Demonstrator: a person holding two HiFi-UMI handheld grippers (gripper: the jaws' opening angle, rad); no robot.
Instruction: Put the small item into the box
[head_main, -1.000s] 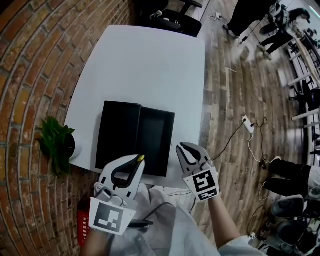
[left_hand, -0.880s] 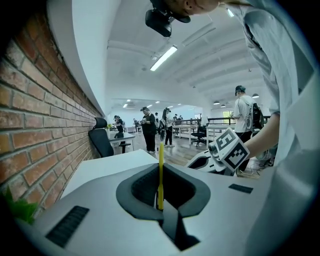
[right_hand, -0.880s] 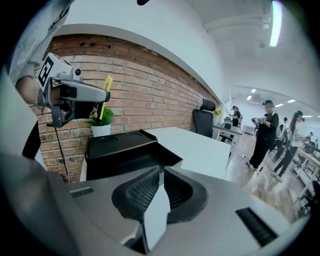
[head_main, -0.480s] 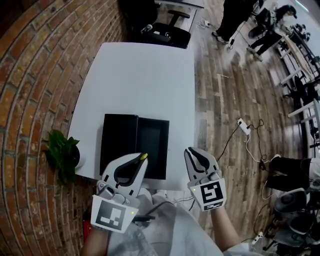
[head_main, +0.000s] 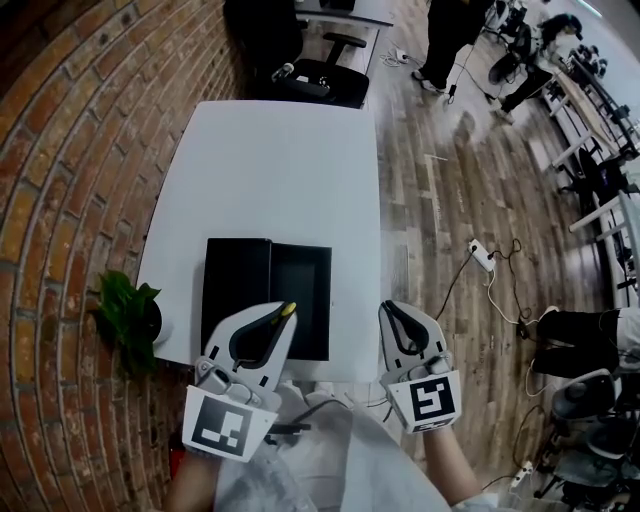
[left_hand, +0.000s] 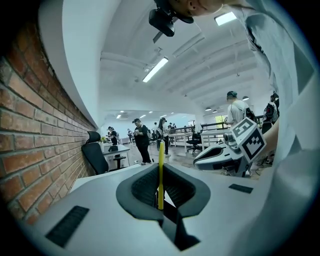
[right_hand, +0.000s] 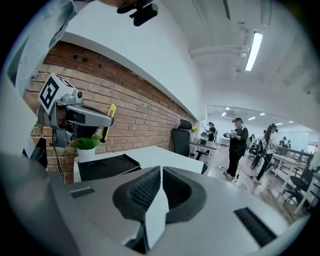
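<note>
An open black box (head_main: 300, 290) lies on the white table (head_main: 270, 170) near its front edge, its two halves side by side. My left gripper (head_main: 283, 316) hovers over the box's near edge, shut on a thin yellow small item (head_main: 288, 310). The left gripper view shows that yellow item (left_hand: 161, 172) standing upright between the pads. My right gripper (head_main: 389, 309) hangs off the table's right front corner, shut with nothing in it. In the right gripper view the box (right_hand: 102, 166) lies to the left, below the left gripper (right_hand: 111, 116).
A potted plant (head_main: 128, 312) stands by the brick wall (head_main: 70, 150) left of the table. A black office chair (head_main: 318, 72) sits at the far end. A power strip with cables (head_main: 482, 255) lies on the wood floor to the right. People stand farther back.
The head view has shifted, so table and box look smaller. My right gripper has drawn away from the box's right edge. The left gripper keeps hold of the yellow item.
</note>
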